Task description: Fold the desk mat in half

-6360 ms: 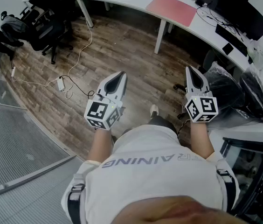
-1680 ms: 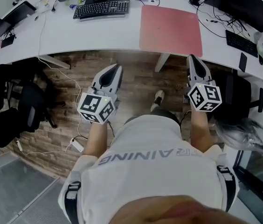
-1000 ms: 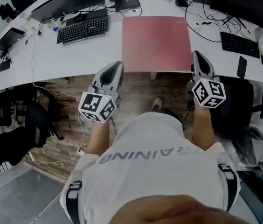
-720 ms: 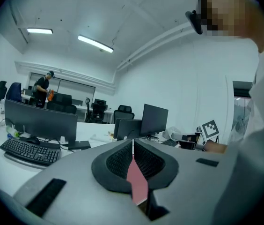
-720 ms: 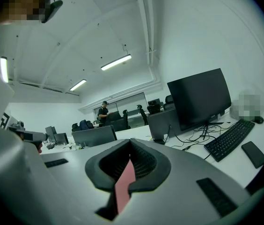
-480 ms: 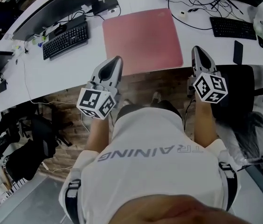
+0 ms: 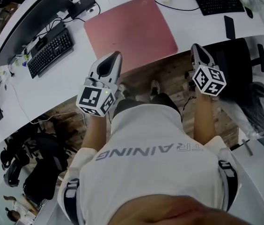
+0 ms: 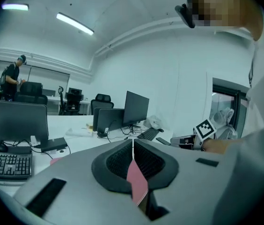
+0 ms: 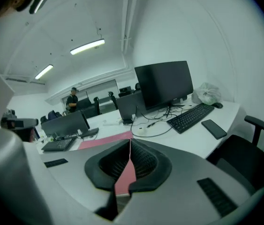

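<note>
The desk mat (image 7: 129, 32) lies flat, unfolded, on the table (image 7: 71, 78). The left hand-held gripper (image 7: 116, 55) and right hand-held gripper (image 7: 195, 47) — both closed, empty — hang short of its near edge (probably lining up on corners).

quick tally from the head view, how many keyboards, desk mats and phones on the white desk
keyboards: 2
desk mat: 1
phone: 1
total: 4
</note>
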{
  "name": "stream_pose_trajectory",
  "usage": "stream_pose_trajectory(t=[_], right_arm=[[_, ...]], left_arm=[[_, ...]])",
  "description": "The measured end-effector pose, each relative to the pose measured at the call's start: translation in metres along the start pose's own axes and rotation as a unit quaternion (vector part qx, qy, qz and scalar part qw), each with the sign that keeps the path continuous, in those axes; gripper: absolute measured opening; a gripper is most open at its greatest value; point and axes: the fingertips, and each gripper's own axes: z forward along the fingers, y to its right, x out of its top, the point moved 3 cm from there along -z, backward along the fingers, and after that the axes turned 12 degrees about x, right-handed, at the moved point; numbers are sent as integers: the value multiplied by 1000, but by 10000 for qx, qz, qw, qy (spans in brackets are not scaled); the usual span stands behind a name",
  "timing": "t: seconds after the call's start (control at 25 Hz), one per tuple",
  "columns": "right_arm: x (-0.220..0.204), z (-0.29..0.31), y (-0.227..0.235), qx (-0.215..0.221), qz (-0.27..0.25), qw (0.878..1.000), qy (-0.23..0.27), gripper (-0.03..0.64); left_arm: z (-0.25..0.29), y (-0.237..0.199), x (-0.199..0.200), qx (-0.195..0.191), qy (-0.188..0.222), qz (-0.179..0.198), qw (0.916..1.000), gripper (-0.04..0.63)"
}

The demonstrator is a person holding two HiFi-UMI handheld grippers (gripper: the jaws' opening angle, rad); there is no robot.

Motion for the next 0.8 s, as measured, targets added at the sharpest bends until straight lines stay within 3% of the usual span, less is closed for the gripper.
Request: stream_pose_trajectory(t=[0.24,0.36,0.52,0.8], right_arm=[[-69,26,20,-602,-49,9938,-935,26],[-101,37,30,-670,168,9893,-1286,37],[-138,62,42,-703,428,9822,-1691,100],[-172,94,60,-988,698,9694,-2137,143]], left_arm=[[-6,-25,-26,-78,-295,-110,9995,38],[-11,-30,-35,-38,-386,-188,9991,38],[-19,-36,-50,71,-552,-235,9982,38],[-28,-39,-67,297,-720,-290,9965,38]])
